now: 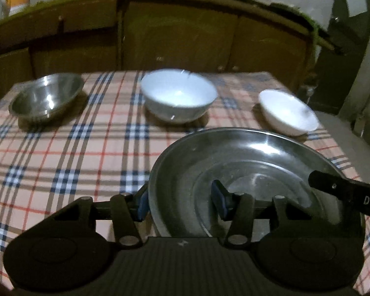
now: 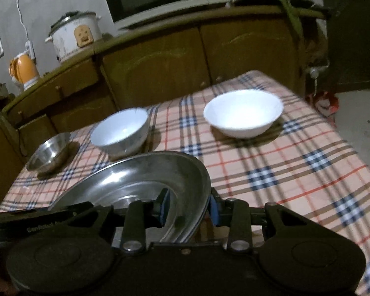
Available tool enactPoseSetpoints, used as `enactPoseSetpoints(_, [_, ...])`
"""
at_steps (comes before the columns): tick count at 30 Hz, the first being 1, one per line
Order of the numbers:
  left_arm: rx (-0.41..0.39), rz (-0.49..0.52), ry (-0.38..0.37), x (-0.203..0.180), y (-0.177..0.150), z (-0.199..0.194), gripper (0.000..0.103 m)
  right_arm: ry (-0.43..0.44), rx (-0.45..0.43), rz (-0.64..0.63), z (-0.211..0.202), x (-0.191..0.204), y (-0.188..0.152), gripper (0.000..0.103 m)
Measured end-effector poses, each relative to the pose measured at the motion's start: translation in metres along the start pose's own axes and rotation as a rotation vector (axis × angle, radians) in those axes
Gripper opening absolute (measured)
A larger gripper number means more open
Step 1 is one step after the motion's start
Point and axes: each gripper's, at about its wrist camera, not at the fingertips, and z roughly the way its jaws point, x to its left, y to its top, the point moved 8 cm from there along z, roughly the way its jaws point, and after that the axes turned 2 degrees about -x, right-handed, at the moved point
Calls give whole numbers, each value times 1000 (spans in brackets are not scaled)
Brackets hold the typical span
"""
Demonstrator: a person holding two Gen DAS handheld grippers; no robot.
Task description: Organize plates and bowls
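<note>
Both my grippers angle downward. Left gripper (image 1: 181, 203) clamps the steel plate (image 1: 246, 162) at its left rim; right gripper (image 2: 188, 208) clamps the opposite rim, lower centre of both views. Steel bowl (image 1: 45, 97), deep white bowl (image 1: 178, 93) and shallow white bowl (image 1: 287, 111), all empty, line the plaid tablecloth (image 1: 74, 160) across mid-frame.

Steel plate (image 1: 246, 162) shiny; white bowl (image 1: 178, 96) glossy ceramic; tablecloth (image 1: 74, 153) matt checked cloth.
</note>
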Motion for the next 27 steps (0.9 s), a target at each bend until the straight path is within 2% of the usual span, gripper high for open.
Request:
enactPoseSetpoints(13, [-117,79,-44,-49,30,-61,50,-28,-140,27,-84,-19,24,42])
enactPoseSetpoints(27, [-171,137,-94,-83,33,-96,50,-82,-244,27,-149,-36,33,42])
